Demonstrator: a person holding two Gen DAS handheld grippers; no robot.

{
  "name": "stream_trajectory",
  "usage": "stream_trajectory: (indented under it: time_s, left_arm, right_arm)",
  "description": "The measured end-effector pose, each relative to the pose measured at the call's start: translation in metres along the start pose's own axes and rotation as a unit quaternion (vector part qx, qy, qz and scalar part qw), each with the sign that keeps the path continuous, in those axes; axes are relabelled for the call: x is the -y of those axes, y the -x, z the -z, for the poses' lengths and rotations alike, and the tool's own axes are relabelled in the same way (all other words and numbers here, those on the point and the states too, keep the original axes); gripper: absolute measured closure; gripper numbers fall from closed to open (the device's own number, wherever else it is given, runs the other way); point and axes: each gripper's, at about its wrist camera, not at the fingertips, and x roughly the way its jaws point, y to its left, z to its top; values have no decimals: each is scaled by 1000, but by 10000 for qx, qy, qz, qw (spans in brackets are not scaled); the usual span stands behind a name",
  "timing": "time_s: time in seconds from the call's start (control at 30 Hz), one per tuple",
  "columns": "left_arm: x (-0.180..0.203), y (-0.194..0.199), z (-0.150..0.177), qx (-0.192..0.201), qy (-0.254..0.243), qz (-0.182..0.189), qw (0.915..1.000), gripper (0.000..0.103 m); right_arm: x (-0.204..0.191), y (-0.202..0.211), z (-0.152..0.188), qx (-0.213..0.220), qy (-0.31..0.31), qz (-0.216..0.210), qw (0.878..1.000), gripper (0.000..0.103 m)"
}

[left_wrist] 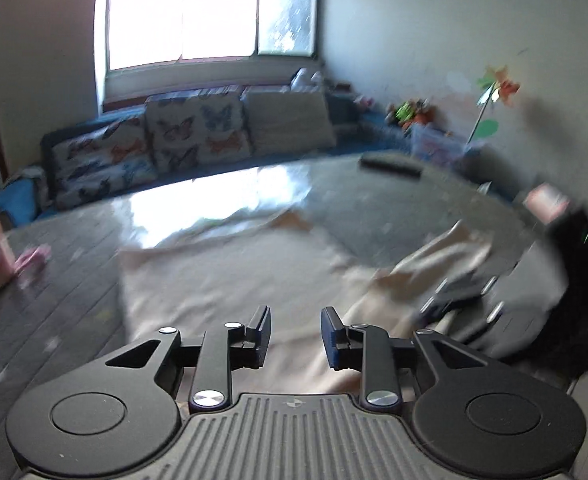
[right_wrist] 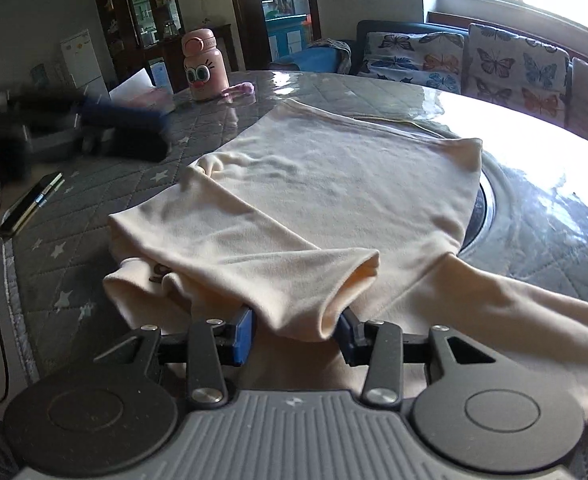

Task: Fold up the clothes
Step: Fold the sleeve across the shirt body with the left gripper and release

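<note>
A cream long-sleeved garment lies spread on the round table; it also shows in the left wrist view. One sleeve is folded across the body and its end lies between the fingers of my right gripper, whose jaws stand apart on either side of it. My left gripper is open and empty above the garment's near edge. It also appears, blurred, at the left of the right wrist view. The right gripper shows blurred in the left wrist view.
The table has a grey quilted star cover. A pink cartoon bottle, a small pink thing, a dark phone and a dark remote lie on it. A sofa with butterfly cushions stands behind.
</note>
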Motion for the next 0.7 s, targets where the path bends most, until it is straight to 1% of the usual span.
stream_trajectory:
  time_s: [0.07,0.13,0.2,0.3,0.37,0.43,0.47,0.5,0.53,0.57,0.6,0.63,0.7]
  left_arm:
    - [-15,2,17,-225,37,-215,9995,71]
    - [-27,5,32,-416,67,-361,9985,68]
    - [-32,6,41,-512,73,-432,9977,66]
    - [-39,7,55,-635,77,-523,9966,62]
    - [-40,4,60,-677,35,-594,9959,61]
    - [-41,0,62,-669,3,-639,9957,62]
    - [-42,-1,62,-656,25,-634,9958,62]
    - [-43,-2,62,-659,63,-627,9958,62]
    - [-44,-3,62,-664,96,-624,9958,66]
    - [-44,-4,63,-653,108,-637,9958,72]
    - [-44,-5,64,-652,102,-662,9956,89]
    - [-45,-6,64,-654,94,-690,9954,95]
    - [-43,-4,66,-581,56,-824,9949,99]
  right_arm:
    - [4,4,1,-6,-122,-90,9999,60]
    - [10,7,0,-5,-299,-229,9993,56]
    - [17,8,-2,-13,-567,-416,9975,56]
    - [22,6,-6,-40,-798,-500,9955,56]
    - [26,2,-8,-64,-928,-520,9943,57]
    - [28,-4,-11,-113,-1048,-497,9932,62]
    - [28,-6,-13,-142,-1083,-489,9928,67]
    - [26,-5,-15,-116,-1033,-447,9936,79]
    - [23,-4,-18,-83,-973,-401,9944,85]
    - [21,-3,-21,-50,-913,-355,9952,94]
    - [18,-1,-24,-17,-854,-309,9959,96]
    - [15,0,-27,16,-794,-263,9965,97]
    - [10,2,-33,81,-674,-170,9975,98]
